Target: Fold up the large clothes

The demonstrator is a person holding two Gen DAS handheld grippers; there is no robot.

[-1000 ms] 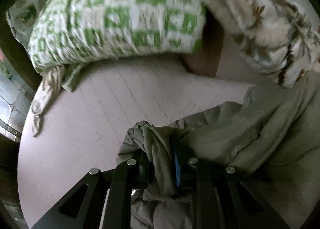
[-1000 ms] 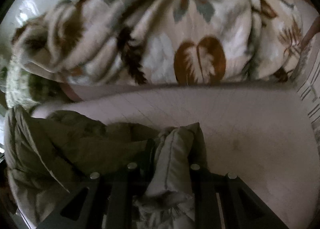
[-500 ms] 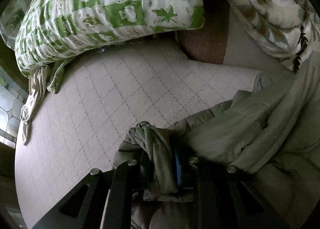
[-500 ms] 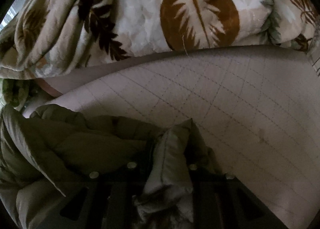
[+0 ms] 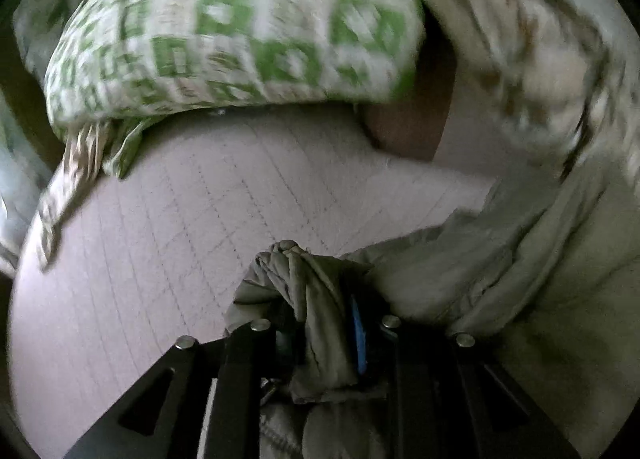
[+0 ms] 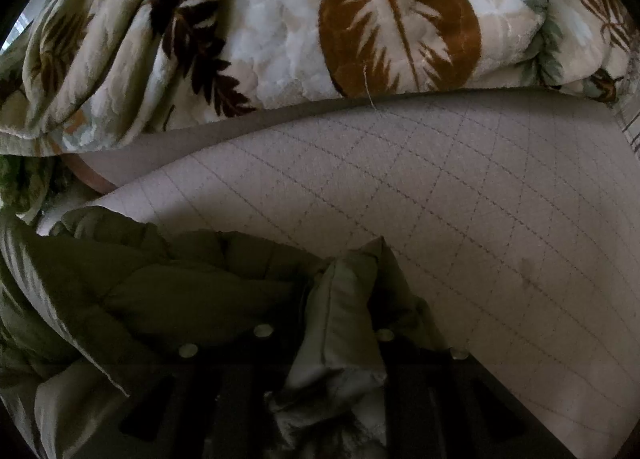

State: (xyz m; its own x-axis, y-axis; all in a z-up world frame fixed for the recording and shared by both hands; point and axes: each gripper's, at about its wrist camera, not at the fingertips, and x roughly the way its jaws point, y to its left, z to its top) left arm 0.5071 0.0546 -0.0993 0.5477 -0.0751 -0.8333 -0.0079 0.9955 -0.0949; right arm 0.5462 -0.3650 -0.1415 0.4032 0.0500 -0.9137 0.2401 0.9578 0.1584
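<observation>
A pale quilted mattress pad [image 6: 460, 219] with a stitched diamond grid fills the middle of both views, lit dimly.

In the left wrist view, the left gripper [image 5: 320, 323] sits at the bottom centre, its jaws having just been opening a little, yet a bunched fold of the olive padded jacket [image 5: 500, 279] is between them and the fabric looks pinched against the blue pad [image 5: 357, 335]. The rest of the jacket spreads to the lower right of the frame. Beyond it, across bare pad, a green-and-white checked pillow [image 5: 240, 31] lies along the upper left, and a leaf-print blanket [image 5: 540, 59] curves down the upper right; both are blurred, so their patterns are hard to read.

In the right wrist view, the right gripper [image 6: 324, 343] at the bottom centre is clenched on a stitched edge of the same jacket [image 6: 160, 291], which stands up between the fingers. The jacket's bulk lies crumpled on the pad at lower left. Farther off, the blanket [image 6: 360, 31] with brown and dark leaves spans the whole upper frame, its hem resting on the pad.
</observation>
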